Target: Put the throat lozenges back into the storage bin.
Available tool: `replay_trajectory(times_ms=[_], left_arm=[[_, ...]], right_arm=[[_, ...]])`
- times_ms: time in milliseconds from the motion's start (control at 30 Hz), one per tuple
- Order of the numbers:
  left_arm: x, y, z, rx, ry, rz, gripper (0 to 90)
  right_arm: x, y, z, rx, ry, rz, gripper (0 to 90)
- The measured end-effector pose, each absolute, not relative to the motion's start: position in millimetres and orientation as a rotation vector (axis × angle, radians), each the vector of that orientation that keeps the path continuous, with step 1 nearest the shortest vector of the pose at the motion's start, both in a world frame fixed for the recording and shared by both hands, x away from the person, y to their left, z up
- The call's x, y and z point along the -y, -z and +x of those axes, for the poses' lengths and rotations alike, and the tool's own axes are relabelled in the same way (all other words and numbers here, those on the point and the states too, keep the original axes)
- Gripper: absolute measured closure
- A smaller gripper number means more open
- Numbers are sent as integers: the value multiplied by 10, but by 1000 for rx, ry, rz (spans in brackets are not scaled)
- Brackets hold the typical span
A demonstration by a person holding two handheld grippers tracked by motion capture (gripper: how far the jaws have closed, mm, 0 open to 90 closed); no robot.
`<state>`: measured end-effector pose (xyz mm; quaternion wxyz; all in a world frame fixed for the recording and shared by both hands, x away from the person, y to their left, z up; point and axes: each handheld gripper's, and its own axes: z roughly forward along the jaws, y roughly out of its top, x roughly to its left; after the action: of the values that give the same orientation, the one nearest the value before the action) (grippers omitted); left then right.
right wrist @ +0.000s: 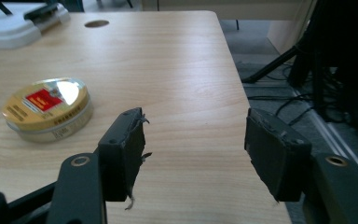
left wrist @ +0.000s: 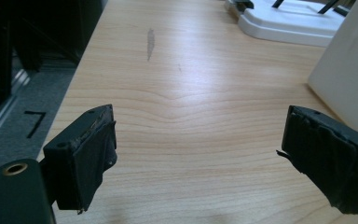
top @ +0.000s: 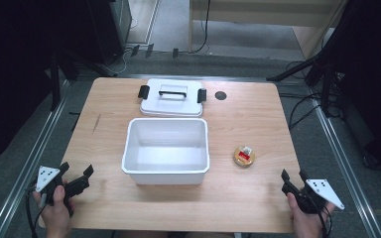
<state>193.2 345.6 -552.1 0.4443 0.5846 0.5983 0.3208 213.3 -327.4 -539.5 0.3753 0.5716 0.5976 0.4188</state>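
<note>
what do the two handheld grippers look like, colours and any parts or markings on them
Both the left gripper and the right gripper are black, each with two blocky jaws wrapped in frayed black tape. A grey three-cornered plate with small dark dots sits on top of each. A dark cable trails from each handle. Brass-coloured rings show on the jaw arms. No sleeves are visible.

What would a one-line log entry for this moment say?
left gripper: jaws open, empty | right gripper: jaws open, empty, near round tin | white box: uncovered, empty | lid: lying behind box
</note>
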Motion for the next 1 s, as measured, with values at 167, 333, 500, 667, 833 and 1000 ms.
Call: replay_trajectory(times_ms=[167,333,500,667,833,1000], left_arm=[[-3391,5517,1931,-1508,-867,1462,110],[-3328,5511,1956,-1464,-885,1552,137],[-3371,5514,1943,-1466,-860,1505,129],[-3364,5513,1958,-1468,-856,1518,129],[-3366,5513,1973,-1469,-841,1529,130],[-3385,5514,1973,-1469,-819,1517,130]], right_arm=[[3247,5361,2096,-1591,-1054,1440,355],[3227,5284,2122,-1654,-1089,1476,305],[3196,5175,2201,-1751,-1061,1525,274],[3142,5119,2267,-1867,-984,1552,268],[3078,5063,2391,-1981,-858,1582,246],[2984,4969,2520,-2056,-777,1595,233]])
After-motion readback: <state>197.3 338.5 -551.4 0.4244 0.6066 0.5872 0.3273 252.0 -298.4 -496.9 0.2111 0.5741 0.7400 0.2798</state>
